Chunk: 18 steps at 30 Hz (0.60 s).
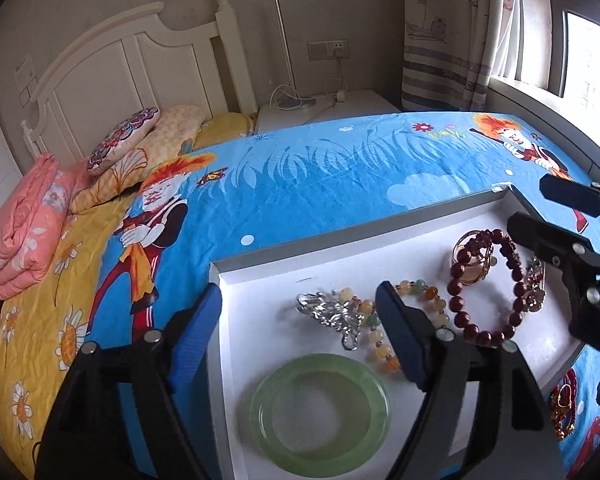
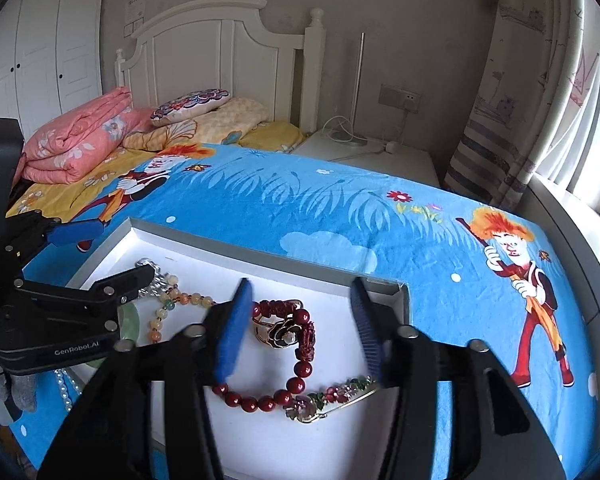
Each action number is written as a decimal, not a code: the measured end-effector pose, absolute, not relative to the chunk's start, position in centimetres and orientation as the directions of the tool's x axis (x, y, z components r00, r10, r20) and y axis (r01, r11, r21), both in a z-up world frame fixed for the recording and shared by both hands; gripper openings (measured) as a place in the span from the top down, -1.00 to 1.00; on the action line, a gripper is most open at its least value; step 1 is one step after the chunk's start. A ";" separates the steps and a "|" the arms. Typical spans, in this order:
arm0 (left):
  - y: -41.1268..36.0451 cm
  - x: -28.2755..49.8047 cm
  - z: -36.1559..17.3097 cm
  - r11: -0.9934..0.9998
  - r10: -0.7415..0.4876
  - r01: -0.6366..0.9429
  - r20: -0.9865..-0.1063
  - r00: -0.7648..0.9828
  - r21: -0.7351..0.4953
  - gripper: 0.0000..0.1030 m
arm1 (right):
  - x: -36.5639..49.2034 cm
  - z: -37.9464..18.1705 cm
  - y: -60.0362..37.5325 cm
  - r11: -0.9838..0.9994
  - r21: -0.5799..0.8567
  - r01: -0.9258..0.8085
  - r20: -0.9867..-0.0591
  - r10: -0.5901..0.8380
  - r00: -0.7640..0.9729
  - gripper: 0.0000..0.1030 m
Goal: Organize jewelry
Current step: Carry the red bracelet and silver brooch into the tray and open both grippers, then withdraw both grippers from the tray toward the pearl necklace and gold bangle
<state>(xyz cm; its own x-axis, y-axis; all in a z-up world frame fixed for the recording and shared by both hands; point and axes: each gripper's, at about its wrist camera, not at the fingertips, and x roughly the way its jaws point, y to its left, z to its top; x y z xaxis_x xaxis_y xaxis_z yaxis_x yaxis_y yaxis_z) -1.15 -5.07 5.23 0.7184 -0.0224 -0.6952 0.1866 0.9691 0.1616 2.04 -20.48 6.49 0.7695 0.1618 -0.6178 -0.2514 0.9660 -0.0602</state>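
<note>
On the bed, over the blue cartoon sheet (image 2: 340, 216), a shallow white tray (image 1: 260, 276) holds most of the jewelry, and both tools hang above it with nothing in them. The left gripper (image 1: 300, 332) stands wide open, one blue finger outside the tray's left wall and the other over the pale mixed-stone bead bracelet (image 1: 380, 340). The right gripper (image 2: 300, 328) is also parted, its fingers straddling the dark red bead bracelet (image 2: 300, 364) without pressing on it.

Largest first. The green bangle (image 1: 320, 412) near the tray's front looks like jade or glass — stiff, fairly heavy for its kind, smooth and probably slippery, and likely to chip if dropped. I would pinch it across one side of the ring, not span it. The red bead bracelet is strung, so it should sag and swing when lifted — grip squarely on two or three beads. The flower-set bracelet (image 2: 332, 396) lying against it looks thin and delicate; take it at mid-band, gently. The silver ornament (image 1: 332, 316) is knobbly, easy to hold. The gold ring with a dark flower (image 2: 278, 332), smallest, sits inside the red loop and may snag it when picked up.

More red and gold pieces (image 1: 564, 404) lie off the tray on the sheet.
</note>
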 end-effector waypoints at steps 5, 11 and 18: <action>-5.2 -1.9 5.4 0.968 -0.012 0.181 -0.691 0.722 0.173 -0.65 | 1.0 6.4 -20.0 0.965 -0.125 -0.228 -0.622 0.103 0.776 -0.23; -4.9 -3.6 5.9 0.975 -0.025 0.167 -0.676 0.737 0.147 -0.77 | -0.3 6.0 -20.2 0.967 -0.138 -0.215 -0.634 0.081 0.769 -0.33; -3.9 -6.3 6.4 0.979 -0.025 0.151 -0.655 0.755 0.136 -0.82 | -1.9 5.7 -20.7 0.967 -0.150 -0.205 -0.634 0.065 0.770 -0.39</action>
<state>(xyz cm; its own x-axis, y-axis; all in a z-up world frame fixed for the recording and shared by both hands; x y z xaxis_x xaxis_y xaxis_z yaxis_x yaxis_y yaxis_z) -6.33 -3.90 6.37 0.7551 -0.0254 -0.6551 0.1512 0.9791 0.1363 -1.92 -20.67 5.68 0.7703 0.0650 -0.6343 -0.2054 0.9671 -0.1503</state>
